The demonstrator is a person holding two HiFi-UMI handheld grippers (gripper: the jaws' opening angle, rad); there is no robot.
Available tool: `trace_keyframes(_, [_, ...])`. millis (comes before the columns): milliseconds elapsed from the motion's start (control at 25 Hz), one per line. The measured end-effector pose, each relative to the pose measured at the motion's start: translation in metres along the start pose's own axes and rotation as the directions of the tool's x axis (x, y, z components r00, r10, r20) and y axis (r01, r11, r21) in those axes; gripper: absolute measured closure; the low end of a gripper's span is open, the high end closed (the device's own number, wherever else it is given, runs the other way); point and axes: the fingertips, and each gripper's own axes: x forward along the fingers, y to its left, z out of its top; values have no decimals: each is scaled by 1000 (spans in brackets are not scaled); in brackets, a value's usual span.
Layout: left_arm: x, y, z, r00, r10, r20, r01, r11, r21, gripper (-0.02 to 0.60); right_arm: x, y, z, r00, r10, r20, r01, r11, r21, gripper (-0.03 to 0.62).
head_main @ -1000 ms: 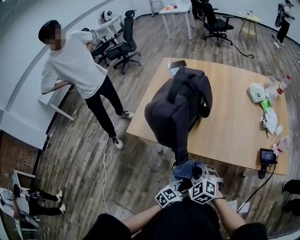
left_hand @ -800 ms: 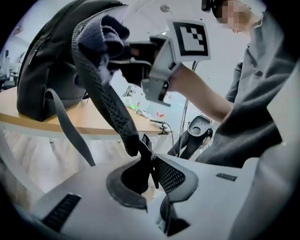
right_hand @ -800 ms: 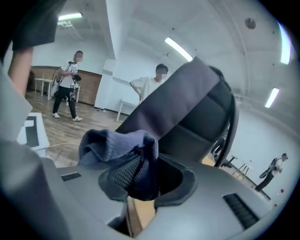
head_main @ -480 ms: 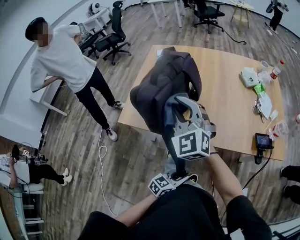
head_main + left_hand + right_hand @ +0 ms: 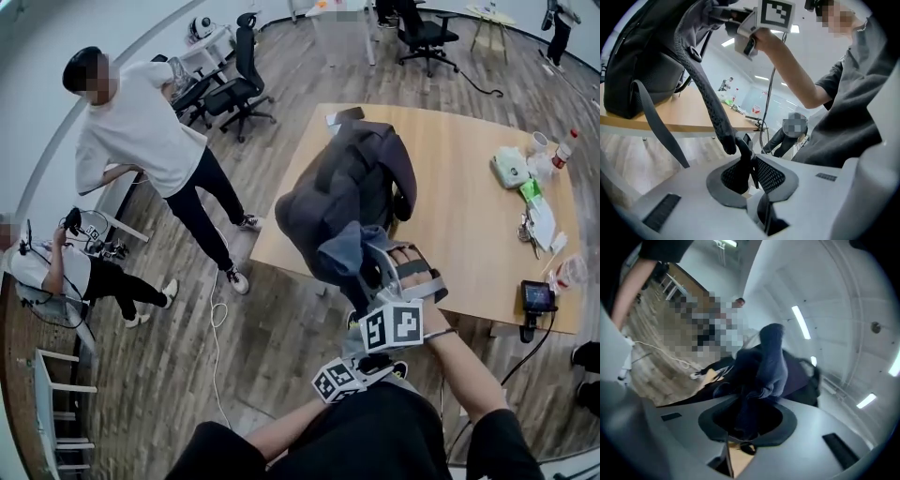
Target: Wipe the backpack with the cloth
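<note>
On the table (image 5: 464, 220), the dark backpack (image 5: 349, 192) slumps.

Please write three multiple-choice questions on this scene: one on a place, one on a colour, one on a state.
1. The backpack rests on: A the floor; B the wooden table; C a chair.
2. The cloth in the right tool is: A blue; B yellow; C white.
3. The left tool is: A open and empty; B shut on a backpack strap; C shut on a bottle.
Answers: 1 B, it lies on the table; 2 A, its folds look blue; 3 B, the strap is pinched there.
</note>
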Motion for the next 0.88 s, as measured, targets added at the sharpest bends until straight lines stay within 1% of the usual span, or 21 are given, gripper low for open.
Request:
trace_keyframes(40, [-1, 1, 3, 1000, 8, 8, -8, 1000, 1, 520, 0, 37, -13, 995, 93, -32, -93, 996, -11, 499])
trace_keyframes(80, [-3, 3, 4, 1000, 18, 14, -18, 1000, 1, 520, -2, 71, -25, 984, 169, -58, -170, 985, -12, 499])
trace_keyframes(120, [-4, 4, 5, 999, 28, 17, -27, 1000, -1, 520, -7, 100, -35, 972, 223, -75, -224, 975, -1, 499])
trace_keyframes(160, [-6, 5, 4, 999, 36, 17, -36, 999, -3, 520, -16, 121, -42, 962, 260, -83, -259, 966, 27, 499])
trace_keyframes(200, [-6, 5, 3, 999, 44, 14, -44, 999, -3, 520, -26, 138, -47, 952, 296, -82, -290, 954, 71, 499])
trace_keyframes(240, [-7, 6, 1, 998, 54, 10, -54, 999, -1, 520, -38, 155, -50, 937, 342, -75, -331, 935, 128, 499])
trace_keyframes(320, [-8, 10, -2, 997, 75, 4, -75, 997, -7, 520, -64, 191, -52, 891, 450, -54, -428, 874, 229, 499])
trace_keyframes(360, [-9, 12, -4, 997, 81, 2, -81, 997, -18, 520, -76, 208, -54, 870, 490, -50, -463, 848, 257, 499])
trace_keyframes(400, [-10, 14, -5, 997, 83, -2, -83, 996, -29, 520, -87, 221, -57, 855, 516, -52, -484, 830, 278, 499])
trace_keyframes(440, [-10, 14, -7, 997, 78, -8, -78, 996, -34, 520, -97, 229, -60, 846, 530, -55, -492, 817, 302, 499])
trace_keyframes(560, [-8, 10, -9, 998, 54, -19, -55, 998, -31, 520, -112, 235, -64, 834, 550, -50, -488, 776, 399, 499])
trace_keyframes(640, [-8, 8, -9, 999, 52, -13, -52, 998, -29, 520, -108, 231, -64, 838, 544, -43, -468, 757, 457, 499])
trace_keyframes(680, [-8, 6, -9, 999, 53, -11, -53, 998, -24, 520, -103, 225, -64, 851, 523, -39, -442, 755, 484, 499])
trace_keyframes(720, [-8, 4, -9, 999, 52, -11, -52, 999, -16, 520, -95, 215, -62, 873, 486, -35, -403, 761, 509, 499])
trace_keyframes(800, [-10, 0, -10, 999, 49, -13, -49, 999, 2, 520, -74, 186, -57, 926, 377, -26, -302, 778, 550, 497])
trace_keyframes(880, [-13, 2, -9, 998, 59, -7, -59, 998, 9, 520, -50, 150, -49, 965, 264, -6, -212, 789, 576, 497])
